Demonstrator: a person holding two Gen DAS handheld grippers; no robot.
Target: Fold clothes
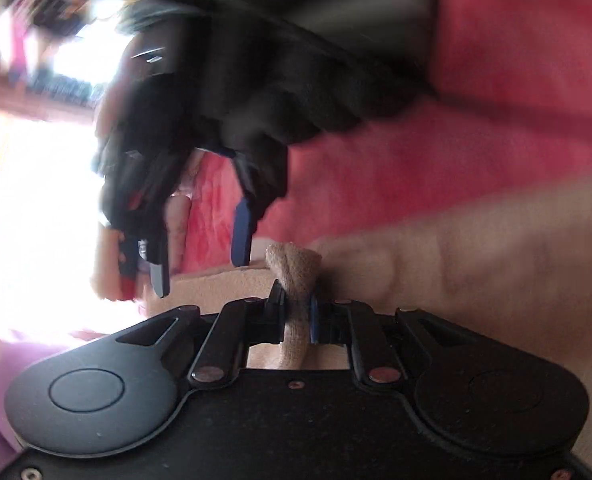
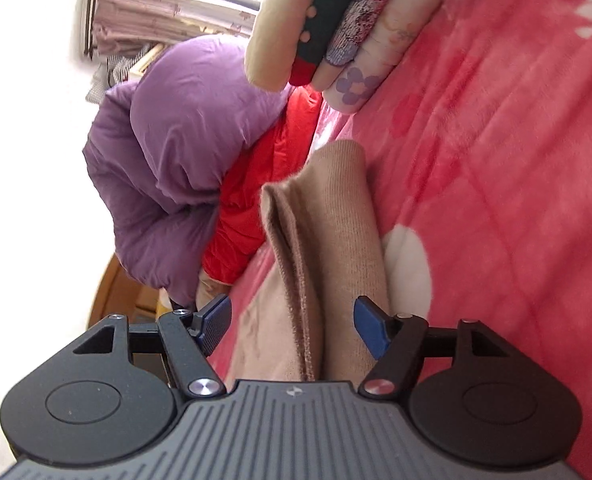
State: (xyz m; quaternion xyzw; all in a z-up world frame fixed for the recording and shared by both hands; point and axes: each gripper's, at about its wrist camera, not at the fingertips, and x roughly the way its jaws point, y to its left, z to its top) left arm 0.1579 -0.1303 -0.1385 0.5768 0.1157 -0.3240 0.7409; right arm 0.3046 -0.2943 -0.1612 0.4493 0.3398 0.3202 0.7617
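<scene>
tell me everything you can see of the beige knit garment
The beige knit garment is a soft, fine-ribbed, fuzzy-edged piece, folded into layers and lying on the pink blanket. The left gripper is shut on a bunched bit of it. The right gripper straddles its folded edge, pads not pressing. A red jacket lies alongside.

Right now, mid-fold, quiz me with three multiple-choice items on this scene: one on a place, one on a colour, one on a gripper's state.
1. Where does the purple jacket lie?
A. on top of the red jacket
B. under the tan sweater
C. between the right gripper's fingers

2. What colour is the blanket?
A. green
B. pink-red
C. grey

3. What is the left gripper doing?
A. standing wide open
B. pinching tan cloth
C. holding a sock

Answers: 1 A, the purple bulk drapes over the red one. 2 B, pink-red fleece fills the right wrist view. 3 B, a tan fold sits squeezed between its pads.
</scene>
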